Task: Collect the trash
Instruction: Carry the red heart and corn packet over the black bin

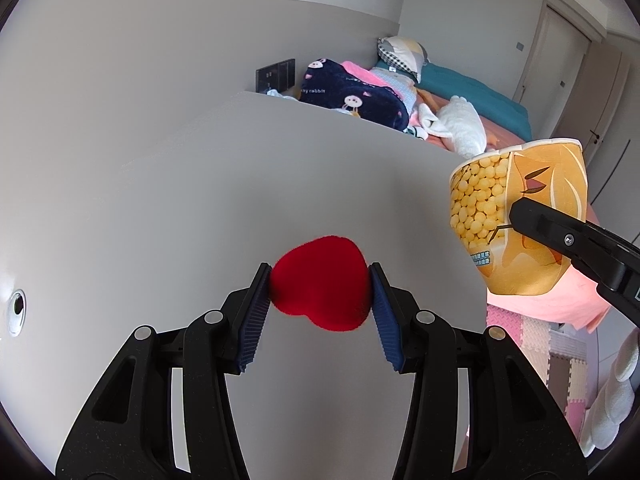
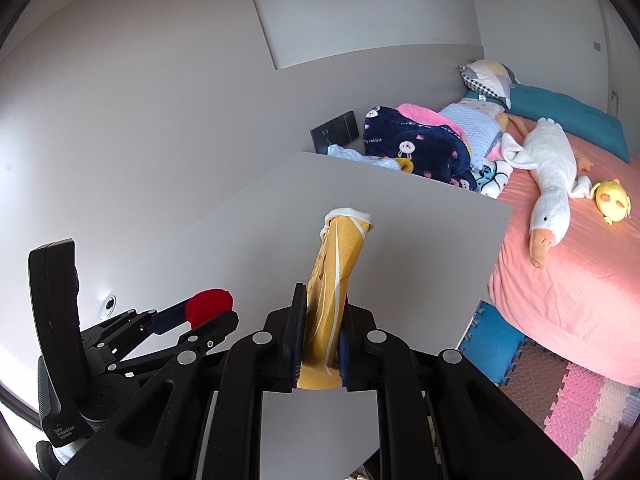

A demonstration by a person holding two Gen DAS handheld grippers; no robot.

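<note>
a bedroom, with a bare grey tabletop [image 1: 160, 200] under both tools and a pink bed [image 2: 560, 280] beyond. the left gripper [image 1: 320, 292] pinches a red fuzzy ball [image 1: 320, 284]; the right gripper [image 2: 322, 336] is clamped on a flattened yellow paper cup [image 2: 336, 272]. carry both level with the squeeze kept firm until a bin shows. the cup's long axis runs up and away, rim at the far end.

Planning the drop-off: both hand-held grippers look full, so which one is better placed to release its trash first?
Neither clearly: left hand-held gripper clamps the red pompom, right the flattened paper cup; no bin visible.
</note>
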